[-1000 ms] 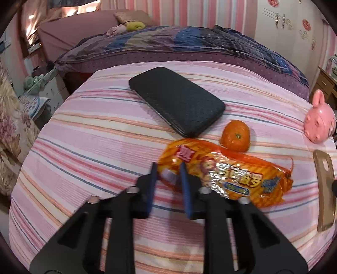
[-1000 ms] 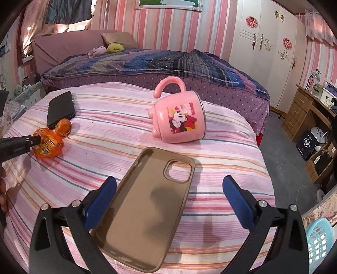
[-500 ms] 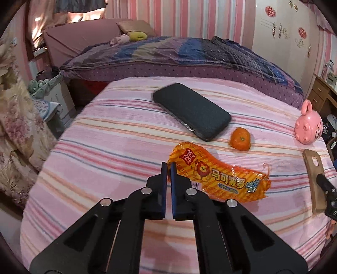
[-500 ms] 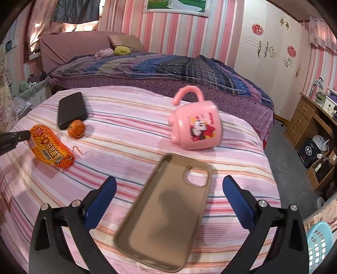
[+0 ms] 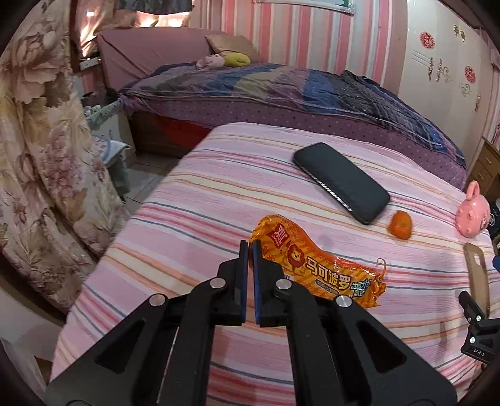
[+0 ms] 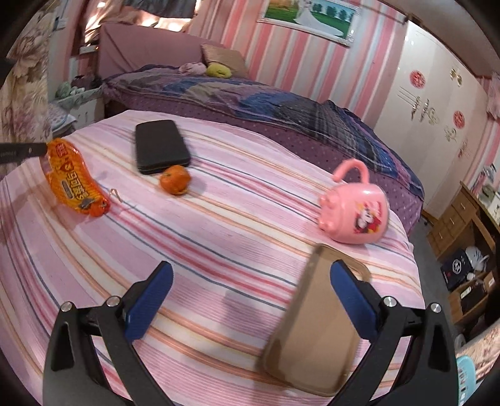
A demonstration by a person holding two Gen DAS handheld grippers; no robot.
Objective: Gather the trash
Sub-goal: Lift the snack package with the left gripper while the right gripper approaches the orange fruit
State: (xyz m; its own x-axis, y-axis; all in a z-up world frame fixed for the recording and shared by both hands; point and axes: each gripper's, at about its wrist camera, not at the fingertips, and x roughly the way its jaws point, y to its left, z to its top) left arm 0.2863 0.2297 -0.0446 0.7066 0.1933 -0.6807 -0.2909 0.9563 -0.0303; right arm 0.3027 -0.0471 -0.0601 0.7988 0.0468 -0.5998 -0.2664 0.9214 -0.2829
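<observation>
Right wrist: one wrapper (image 6: 73, 179), one orange (image 6: 175, 184), one mug (image 6: 356, 212).

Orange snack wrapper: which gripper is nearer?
Left. The left gripper is shut on the orange snack wrapper at its end; the right gripper is open, far across the bedspread.

light: dim, warm, glare from window (image 5: 162, 18) at 11 o'clock | shadows: soft | blur: motion smear on phone case (image 6: 315, 331) | edges: fisheye bend, black corner vignette
</observation>
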